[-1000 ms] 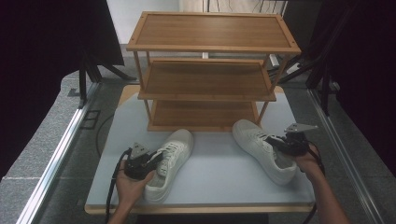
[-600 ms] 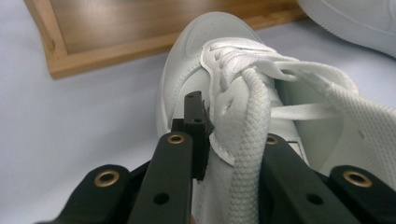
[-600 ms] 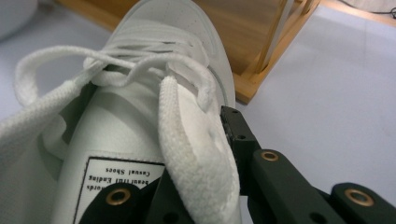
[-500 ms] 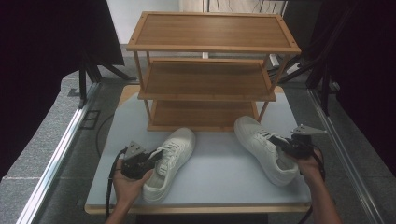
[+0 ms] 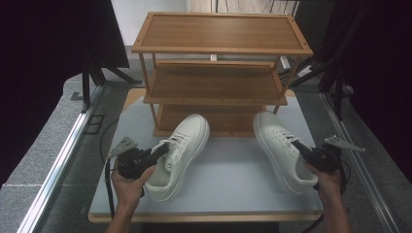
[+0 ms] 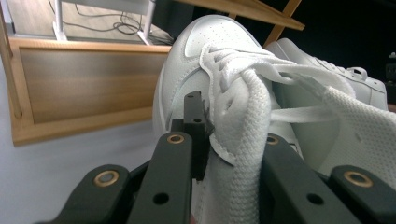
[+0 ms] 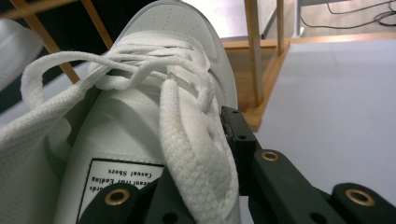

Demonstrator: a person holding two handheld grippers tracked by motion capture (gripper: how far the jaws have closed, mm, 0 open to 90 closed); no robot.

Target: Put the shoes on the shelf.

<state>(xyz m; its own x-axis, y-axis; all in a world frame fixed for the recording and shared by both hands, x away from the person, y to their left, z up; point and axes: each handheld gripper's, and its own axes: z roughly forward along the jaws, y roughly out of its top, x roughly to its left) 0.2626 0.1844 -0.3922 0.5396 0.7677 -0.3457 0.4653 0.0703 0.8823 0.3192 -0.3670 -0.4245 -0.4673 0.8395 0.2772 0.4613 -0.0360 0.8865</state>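
Fingers (image 6: 187, 121) clamped on each white shoe's (image 5: 177, 155) collar, far fingers hidden by laces (image 7: 187, 140)

A pale grey rectangular table (image 5: 228, 189) with a light wooden edge carries everything. At its far edge stands a three-tier bamboo shoe rack (image 5: 218, 48), all three slatted shelves bare. In front of the rack, towards the table's left side, sits a white lace-up leather sneaker (image 5: 182, 148), toe pointing at the rack and close to the bottom shelf. A second white lace-up sneaker (image 5: 279, 145) sits towards the right edge, its toe near the rack's right front leg, well apart from the first.
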